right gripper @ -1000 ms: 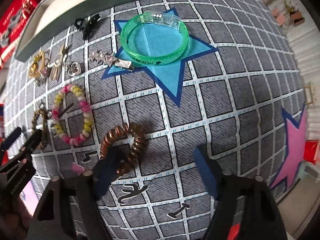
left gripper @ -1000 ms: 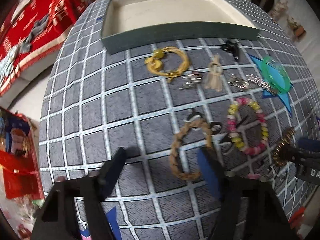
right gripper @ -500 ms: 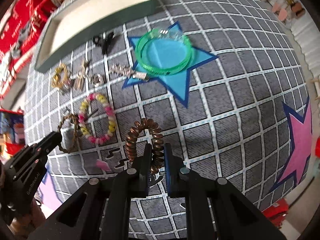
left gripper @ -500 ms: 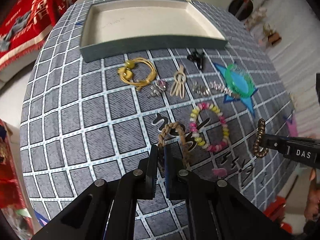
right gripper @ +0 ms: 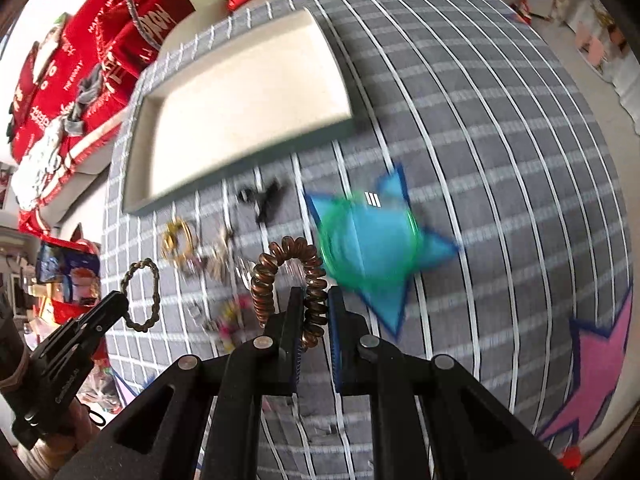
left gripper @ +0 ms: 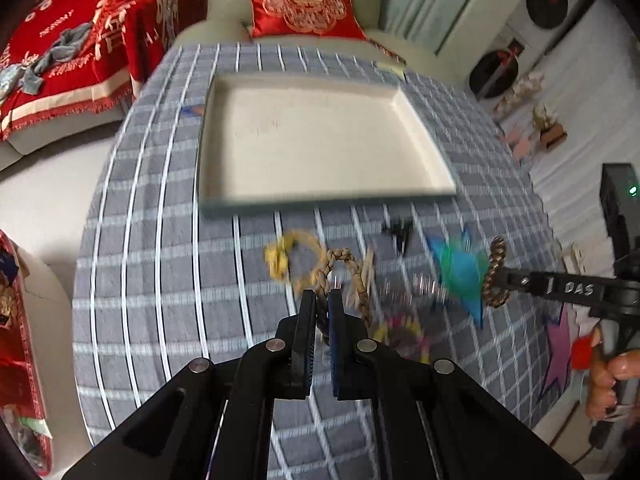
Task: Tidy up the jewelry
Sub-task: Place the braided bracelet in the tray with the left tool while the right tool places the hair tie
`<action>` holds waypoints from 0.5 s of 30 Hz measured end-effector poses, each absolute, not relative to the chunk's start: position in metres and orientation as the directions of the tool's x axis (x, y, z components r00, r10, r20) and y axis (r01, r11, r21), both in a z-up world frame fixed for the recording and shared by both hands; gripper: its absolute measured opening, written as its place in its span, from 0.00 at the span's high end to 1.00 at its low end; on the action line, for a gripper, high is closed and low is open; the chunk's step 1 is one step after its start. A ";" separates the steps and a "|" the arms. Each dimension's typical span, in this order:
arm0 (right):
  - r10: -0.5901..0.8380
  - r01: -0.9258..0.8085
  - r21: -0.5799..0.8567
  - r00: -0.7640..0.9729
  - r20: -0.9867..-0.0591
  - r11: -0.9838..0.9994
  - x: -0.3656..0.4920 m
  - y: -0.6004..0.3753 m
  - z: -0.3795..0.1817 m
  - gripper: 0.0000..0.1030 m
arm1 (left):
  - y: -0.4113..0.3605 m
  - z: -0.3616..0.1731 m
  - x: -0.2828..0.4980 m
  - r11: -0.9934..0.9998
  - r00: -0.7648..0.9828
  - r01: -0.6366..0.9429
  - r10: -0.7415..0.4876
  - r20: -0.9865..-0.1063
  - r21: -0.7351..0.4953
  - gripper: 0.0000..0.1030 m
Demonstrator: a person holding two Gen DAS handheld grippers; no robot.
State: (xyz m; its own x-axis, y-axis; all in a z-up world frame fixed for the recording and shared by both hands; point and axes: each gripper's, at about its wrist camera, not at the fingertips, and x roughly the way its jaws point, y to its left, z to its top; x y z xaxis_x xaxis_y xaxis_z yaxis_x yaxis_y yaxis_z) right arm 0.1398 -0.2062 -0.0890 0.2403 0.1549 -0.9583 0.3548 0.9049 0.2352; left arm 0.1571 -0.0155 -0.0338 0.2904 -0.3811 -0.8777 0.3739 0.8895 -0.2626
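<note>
My left gripper (left gripper: 320, 300) is shut on a tan braided bracelet (left gripper: 340, 268) and holds it above the grey checked cloth; it also shows in the right wrist view (right gripper: 142, 298). My right gripper (right gripper: 314, 300) is shut on a copper spiral hair tie (right gripper: 280, 272), lifted off the cloth; it shows from the left wrist view (left gripper: 496, 276). The cream tray with a green wall (left gripper: 320, 200) lies beyond both, also in the right wrist view (right gripper: 240, 108). On the cloth lie a green bangle (right gripper: 368, 240), a black claw clip (right gripper: 266, 198), a yellow cord bracelet (left gripper: 288, 256) and a beaded bracelet (left gripper: 400, 328).
The round table carries a blue star patch (right gripper: 384, 248) under the bangle and a pink star patch (right gripper: 592, 364) at the right. Red cushions and a red blanket (left gripper: 80, 40) lie on the sofa behind. Small silver clips (right gripper: 212, 264) lie blurred near the yellow bracelet.
Both grippers, shut on their pieces, have risen off the cloth and tilted toward the tray. The braided bracelet and the spiral hair tie now hang clear of the table.
</note>
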 end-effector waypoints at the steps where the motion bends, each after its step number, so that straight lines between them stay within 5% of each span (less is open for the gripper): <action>1: 0.163 0.350 0.244 0.245 -0.956 0.904 0.139 -0.215 -0.080 0.88 | -0.019 -0.028 0.168 0.892 0.310 0.370 -0.381 -0.871 -0.259 0.80; 15: 0.205 0.268 0.274 0.260 -0.944 0.923 0.284 -0.242 -0.096 0.88 | -0.062 -0.047 0.300 0.937 0.407 0.306 -0.288 -0.867 -0.167 0.80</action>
